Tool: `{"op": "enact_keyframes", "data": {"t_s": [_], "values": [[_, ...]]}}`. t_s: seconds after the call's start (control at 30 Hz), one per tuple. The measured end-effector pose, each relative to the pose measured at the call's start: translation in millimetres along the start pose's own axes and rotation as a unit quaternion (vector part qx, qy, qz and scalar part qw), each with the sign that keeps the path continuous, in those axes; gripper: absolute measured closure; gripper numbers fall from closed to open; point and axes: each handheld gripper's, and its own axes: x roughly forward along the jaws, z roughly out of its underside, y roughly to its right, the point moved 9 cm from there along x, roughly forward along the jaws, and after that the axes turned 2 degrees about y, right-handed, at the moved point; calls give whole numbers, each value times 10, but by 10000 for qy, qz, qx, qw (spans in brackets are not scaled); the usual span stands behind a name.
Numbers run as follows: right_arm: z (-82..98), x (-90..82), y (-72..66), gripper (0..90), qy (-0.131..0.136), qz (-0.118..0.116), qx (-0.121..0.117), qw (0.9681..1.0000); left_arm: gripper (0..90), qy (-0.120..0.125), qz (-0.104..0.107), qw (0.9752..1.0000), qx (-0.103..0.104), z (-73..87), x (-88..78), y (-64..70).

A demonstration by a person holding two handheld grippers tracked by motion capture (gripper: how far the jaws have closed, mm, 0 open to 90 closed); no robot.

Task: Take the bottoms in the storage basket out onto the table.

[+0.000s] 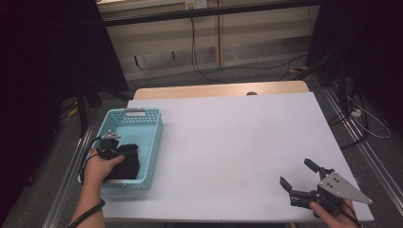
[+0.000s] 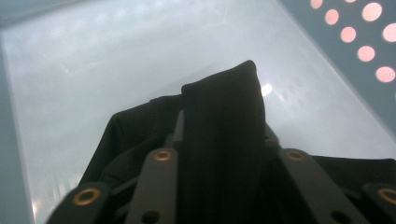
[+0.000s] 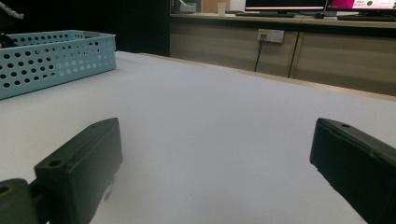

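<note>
Left gripper (image 1: 115, 151) has its jaws clamped on a fold of soft black cloth (image 2: 219, 126) down inside the perforated light-blue plastic basket (image 1: 153, 142). Looks like the grasp step; next comes a clean lift over the rim. Right gripper (image 1: 297, 176) rests wide open over the white table (image 1: 228, 137).

left claw (image 1: 115, 151) tips hidden in black cloth (image 2: 219, 140), basket (image 3: 56, 60) cut off

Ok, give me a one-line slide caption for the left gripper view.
Left gripper pinching a fold of black cloth inside the blue basket.
</note>
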Motion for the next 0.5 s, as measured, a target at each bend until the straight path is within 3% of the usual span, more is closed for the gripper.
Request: {"op": "enact_keyframes", "data": {"t_s": [0.4,0.47,0.5], "values": [[-7,11,1,16,21,6,32,10000,796,-217,-78,9997,113,-59,-11,34],[-3,16,2,16,4,15,23,10000,797,-160,-105,9997,143,-113,-18,52],[-1,25,-4,16,-4,1,14,10000,798,38,-68,9999,136,-211,-27,80]]}}
